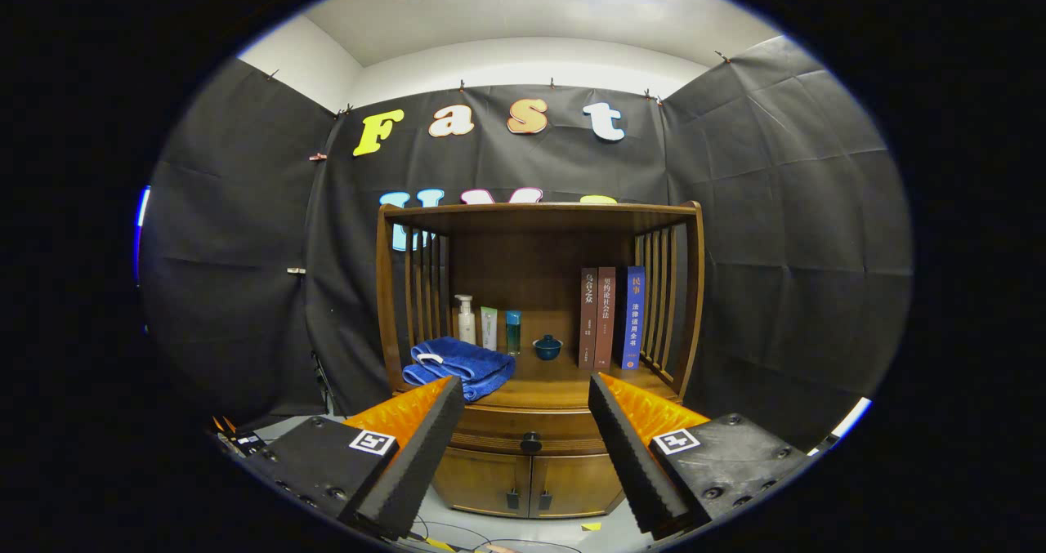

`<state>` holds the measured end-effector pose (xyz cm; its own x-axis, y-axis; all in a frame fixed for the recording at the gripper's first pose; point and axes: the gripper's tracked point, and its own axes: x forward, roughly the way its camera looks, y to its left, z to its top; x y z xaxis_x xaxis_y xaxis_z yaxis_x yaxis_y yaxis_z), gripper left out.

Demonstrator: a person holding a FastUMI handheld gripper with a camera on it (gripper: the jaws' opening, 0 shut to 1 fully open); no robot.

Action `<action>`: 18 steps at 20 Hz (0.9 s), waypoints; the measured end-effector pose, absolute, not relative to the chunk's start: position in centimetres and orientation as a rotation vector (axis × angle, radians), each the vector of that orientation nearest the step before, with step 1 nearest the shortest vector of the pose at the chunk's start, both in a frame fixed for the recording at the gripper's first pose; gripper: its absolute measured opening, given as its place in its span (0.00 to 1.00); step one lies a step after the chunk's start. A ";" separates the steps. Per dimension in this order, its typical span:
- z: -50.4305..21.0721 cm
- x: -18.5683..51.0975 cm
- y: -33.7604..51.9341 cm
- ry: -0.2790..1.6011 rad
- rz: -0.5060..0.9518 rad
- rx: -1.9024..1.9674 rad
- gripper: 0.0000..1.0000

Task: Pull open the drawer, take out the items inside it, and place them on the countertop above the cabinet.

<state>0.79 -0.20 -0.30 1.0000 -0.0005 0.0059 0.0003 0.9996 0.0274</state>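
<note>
A wooden cabinet (527,455) stands against the booth wall, its countertop (556,385) under an open shelf frame with slatted sides. On the countertop, at about nine o'clock, lies a folded blue towel (459,365). Behind it, toward eleven o'clock, stand a pump bottle (466,318), a pale tube (489,328) and a teal bottle (512,332). At centre sits a small dark lidded cup (547,346), possibly ceramic. At three o'clock three books (611,318) stand upright.
</note>
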 end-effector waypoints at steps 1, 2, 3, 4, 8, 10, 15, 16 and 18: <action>-0.5 0.9 -0.2 -0.006 -0.001 0.025 0.99; -0.5 1.0 -0.2 -0.004 -0.002 0.026 0.99; -0.7 1.2 -0.2 0.000 -0.001 0.034 0.99; -0.9 1.5 -0.3 0.008 0.002 0.043 0.98; -5.1 4.8 -0.4 0.115 -0.003 0.057 0.99; -7.5 7.2 0.4 0.169 0.003 0.073 0.99; -14.1 12.2 1.3 0.260 -0.003 0.039 0.99; -15.2 13.0 1.3 0.279 -0.004 0.041 0.99; -17.5 14.4 1.1 0.317 -0.013 0.052 0.99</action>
